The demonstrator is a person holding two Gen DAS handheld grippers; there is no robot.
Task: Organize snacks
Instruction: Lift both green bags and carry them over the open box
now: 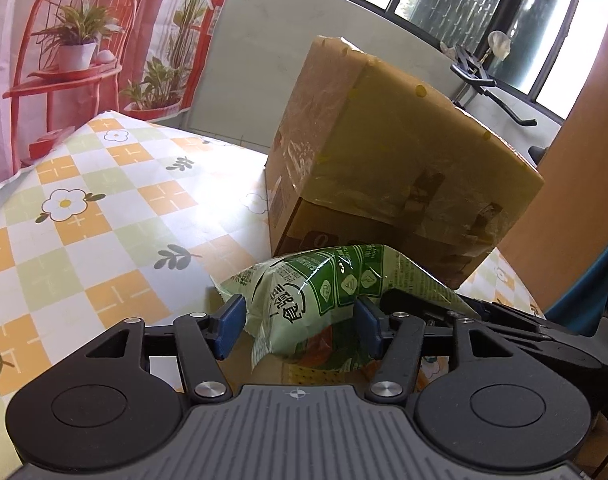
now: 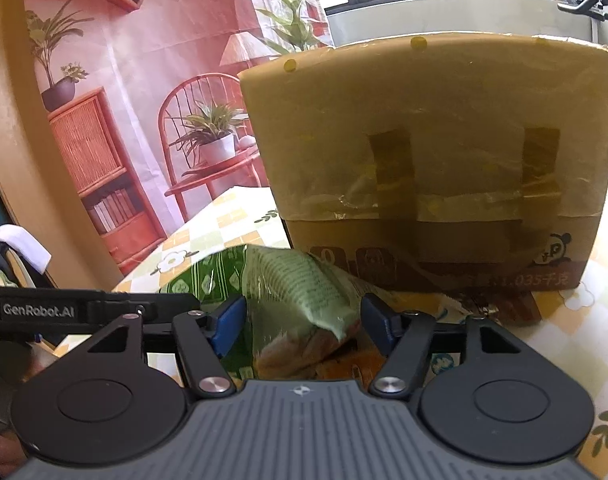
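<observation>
1. The lower end of the green snack bag (image 1: 304,300) drops behind my left gripper's body, so I cannot see how it rests on the table; its print is too warped to read.
2. From the right wrist view the same bag (image 2: 300,296) hides the ground beneath it, where only orange and brown shapes show, too blurred to name.
3. My left gripper (image 1: 300,326) stands open: the blue pads flank the bag, with a gap visible at the left pad; contact at the right pad I cannot tell.
4. My right gripper (image 2: 302,326) is likewise parted, the bag between its pads, with space on both sides.
5. The bag lies on the checked flower tablecloth (image 1: 116,216), right at the foot of a taped cardboard box (image 1: 387,160).
6. That box (image 2: 427,152) fills the view ahead and blocks whatever is behind it.
7. A printed backdrop of chair and plants (image 1: 72,48) hangs beyond the table; windows (image 1: 483,0) are cut off at the top.
</observation>
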